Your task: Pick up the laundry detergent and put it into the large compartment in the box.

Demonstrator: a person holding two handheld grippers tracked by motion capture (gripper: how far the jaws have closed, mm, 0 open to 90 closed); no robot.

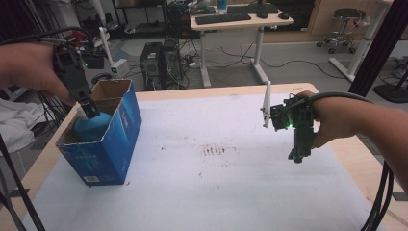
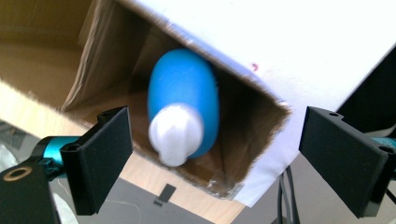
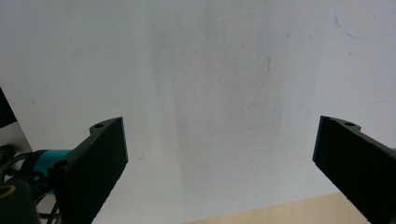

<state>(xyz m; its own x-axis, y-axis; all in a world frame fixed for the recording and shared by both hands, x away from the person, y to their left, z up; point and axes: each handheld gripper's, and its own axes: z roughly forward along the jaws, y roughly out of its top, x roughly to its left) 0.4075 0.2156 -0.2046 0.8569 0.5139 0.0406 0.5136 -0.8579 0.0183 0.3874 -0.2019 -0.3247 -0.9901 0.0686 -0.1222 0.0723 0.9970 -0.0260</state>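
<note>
**White sheet, blue box at left, bottle inside**

White cover [image 1: 216,163] lies over a light wood table [image 1: 356,159], with a few reddish smudges near its middle. Beyond the far edge: grey floor, a desk with keyboards [image 1: 226,18], computer towers [image 1: 159,62], a stool [image 1: 344,26], loose cables.

Blue cardboard box [image 1: 103,139] stands open-topped at the table's left edge, brown inside. Blue bottle with a white cap [image 2: 180,121] lies in it, cap toward my camera in the left gripper view, leaning along one inner wall.

My left gripper [image 1: 89,108] hangs at the box mouth, just above the bottle; jaws spread wide, nothing between them, bottle not gripped. My hand and gripper body hide part of the box's rear rim in the high view.

My right gripper [image 1: 298,154] hovers over bare cover at the right, well apart from the box, pointing down, jaws wide and empty. Nothing lies between the two grippers.
</note>
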